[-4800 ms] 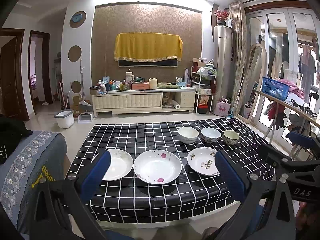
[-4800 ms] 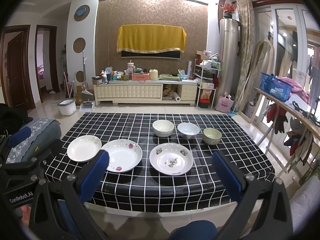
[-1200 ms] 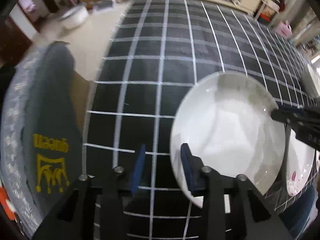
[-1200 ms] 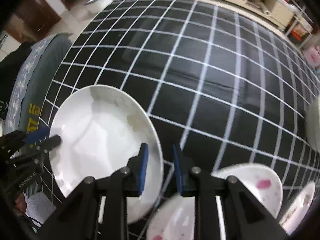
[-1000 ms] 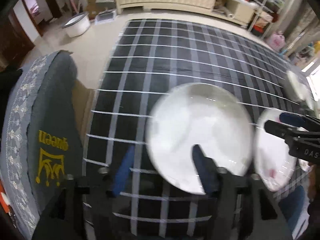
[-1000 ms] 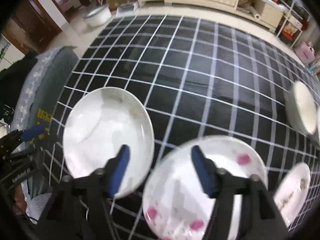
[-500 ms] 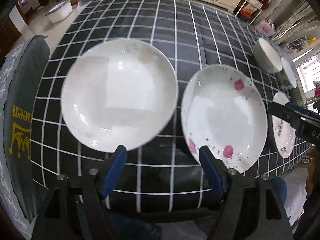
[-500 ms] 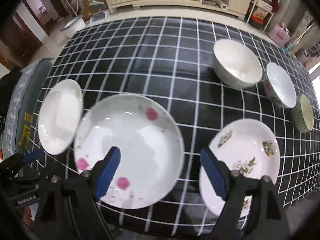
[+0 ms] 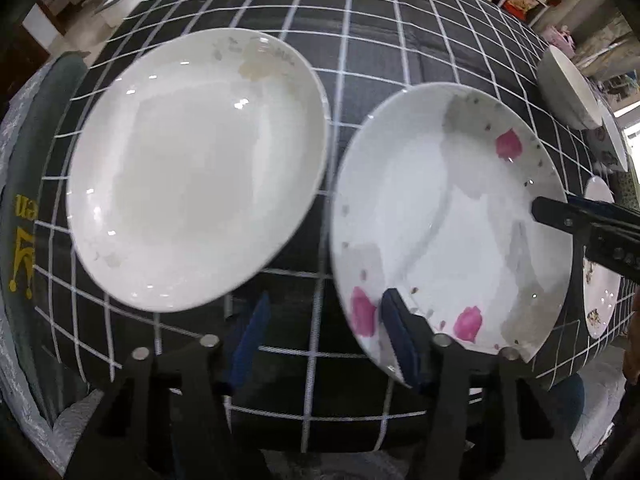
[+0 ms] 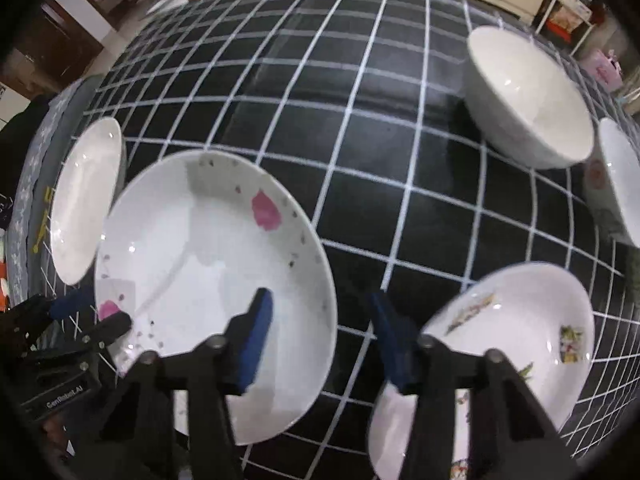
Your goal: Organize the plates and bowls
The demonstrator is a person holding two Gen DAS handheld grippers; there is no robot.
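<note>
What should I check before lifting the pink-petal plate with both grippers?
1. Left gripper astride the pink plate near-left rim: ok, one finger over the plate, one outside.
2. Right gripper astride its right rim: ok.
3. Pads pressing the rim: not ok, both jaws have just been closing but gaps remain.
4. Plain plate clear of the pink plate: ok, cloth shows between them.
5. Leaf plate clear of the right gripper's outer finger: cannot tell, they overlap in view.
6. Bowl out of the way: ok.
</note>
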